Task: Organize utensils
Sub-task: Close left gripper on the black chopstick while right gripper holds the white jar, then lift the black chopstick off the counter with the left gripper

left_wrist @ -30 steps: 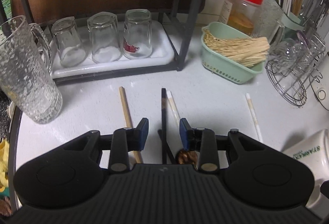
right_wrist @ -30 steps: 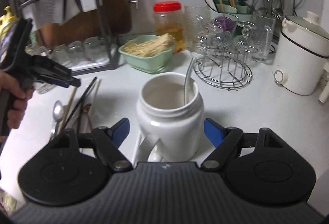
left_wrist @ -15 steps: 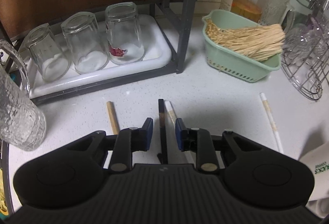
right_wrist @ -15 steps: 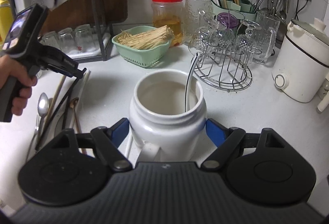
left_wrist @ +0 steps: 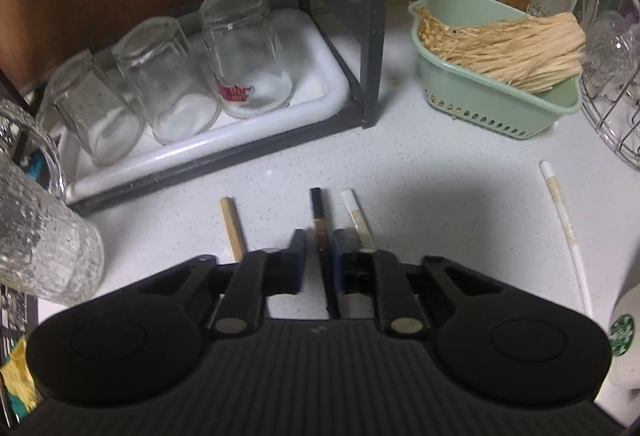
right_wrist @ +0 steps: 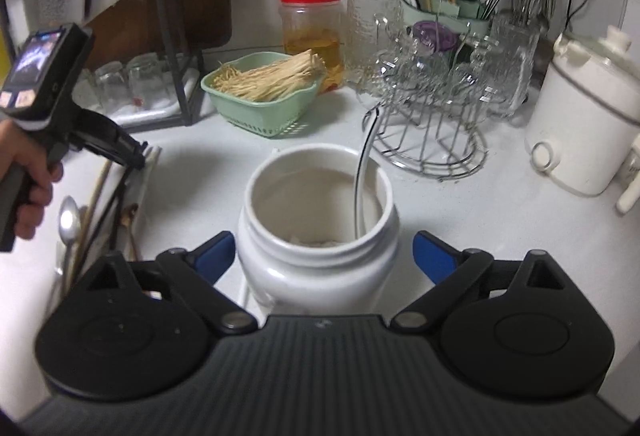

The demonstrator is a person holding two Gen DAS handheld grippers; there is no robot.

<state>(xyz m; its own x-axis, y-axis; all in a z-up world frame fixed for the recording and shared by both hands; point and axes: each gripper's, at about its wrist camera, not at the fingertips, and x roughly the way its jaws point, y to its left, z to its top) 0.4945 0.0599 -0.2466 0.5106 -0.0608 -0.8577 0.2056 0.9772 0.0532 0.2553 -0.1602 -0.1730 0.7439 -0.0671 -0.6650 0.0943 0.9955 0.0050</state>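
A black chopstick [left_wrist: 319, 212] lies on the white counter between a wooden chopstick [left_wrist: 232, 224] and a white chopstick [left_wrist: 356, 216]. Another white chopstick [left_wrist: 564, 228] lies further right. My left gripper [left_wrist: 319, 250] points down over the black chopstick. Its jaws are closing around it, with a thin gap still showing. In the right wrist view the left gripper [right_wrist: 140, 156] hangs over the utensils beside a spoon [right_wrist: 69, 220]. A white jar [right_wrist: 316, 260] holds one thin utensil [right_wrist: 364, 164]. My right gripper [right_wrist: 324, 252] is opening, its jaws standing off the jar's sides.
A black rack holds a white tray [left_wrist: 240, 140] with three upturned glasses. A green basket [left_wrist: 500, 108] of enoki stands to its right and a glass pitcher [left_wrist: 36, 236] at the left. A wire glass stand [right_wrist: 432, 140], a white cooker [right_wrist: 580, 124] and a red-lidded jar [right_wrist: 312, 32] stand behind.
My left gripper sank toward the counter and its jaws narrowed around the black chopstick. My right gripper's jaws spread away from the white jar.
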